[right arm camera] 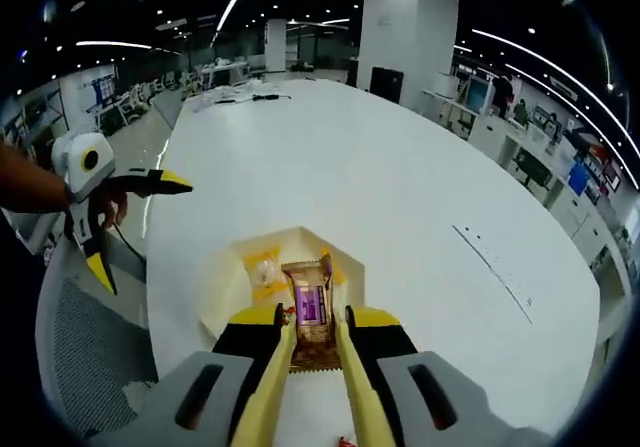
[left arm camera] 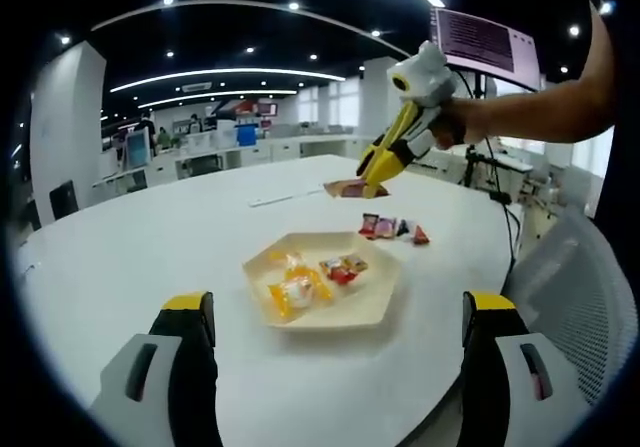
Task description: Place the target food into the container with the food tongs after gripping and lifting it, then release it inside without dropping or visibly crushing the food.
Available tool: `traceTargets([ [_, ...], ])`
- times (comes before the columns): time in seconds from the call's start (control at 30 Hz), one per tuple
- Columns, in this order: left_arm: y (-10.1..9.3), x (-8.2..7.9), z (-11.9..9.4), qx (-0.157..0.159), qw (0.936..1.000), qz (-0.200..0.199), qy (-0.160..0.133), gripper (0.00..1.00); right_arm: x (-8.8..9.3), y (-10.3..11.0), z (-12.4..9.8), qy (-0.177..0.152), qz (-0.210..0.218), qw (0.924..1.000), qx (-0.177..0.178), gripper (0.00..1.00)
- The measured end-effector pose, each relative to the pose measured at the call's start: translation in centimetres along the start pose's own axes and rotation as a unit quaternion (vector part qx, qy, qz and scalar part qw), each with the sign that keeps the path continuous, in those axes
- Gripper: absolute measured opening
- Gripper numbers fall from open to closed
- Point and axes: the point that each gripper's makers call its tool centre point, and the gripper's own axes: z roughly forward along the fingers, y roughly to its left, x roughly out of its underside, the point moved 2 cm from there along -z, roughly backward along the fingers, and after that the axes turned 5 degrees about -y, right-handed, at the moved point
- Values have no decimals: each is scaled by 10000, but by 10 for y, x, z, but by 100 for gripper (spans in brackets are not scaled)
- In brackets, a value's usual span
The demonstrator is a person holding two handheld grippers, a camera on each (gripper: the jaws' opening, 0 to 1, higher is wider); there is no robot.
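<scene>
Right hand-held gripper (right arm camera: 313, 342) squeezes yellow food tongs (right arm camera: 312, 387) pinching one purple snack packet (right arm camera: 308, 302) above the hexagonal tray (left arm camera: 375, 302). Left hand-held gripper (left arm camera: 335, 317): jaws spread. Four packets (left arm camera: 393, 229) lie on the table (left arm camera: 150, 237).

Both views are evenly bright, lit by curved white ceiling light strips (left arm camera: 230, 75) and small round spotlights (right arm camera: 160, 12) overhead. The glossy white round desk (left arm camera: 150, 237) shows soft sheen and only faint, diffuse shadows. Windows at the far side glare slightly. Fisheye distortion bends straight lines strongly toward the edges, and far office furniture looks soft and slightly blurred.
</scene>
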Motion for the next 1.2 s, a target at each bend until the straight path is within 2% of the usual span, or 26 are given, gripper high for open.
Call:
traceTargets([
  [0.47,1,-1,0,-28,10000,1,-2,99,-23,17,21,-71,-192,9996,-200,24],
  [0.9,2,-2,-1,-57,10000,-23,-42,99,-22,11,26,-40,-192,9997,-163,25],
  [0.97,2,-2,-1,-62,10000,-30,-46,99,-23,13,26,-77,-122,9995,-266,26],
  [1.03,2,-2,-1,-53,10000,-29,-45,99,-25,14,25,-119,-275,9992,-255,27],
  [1.2,1,-2,-1,-43,10000,-21,-54,99,-22,12,23,-82,-242,9993,-262,27],
])
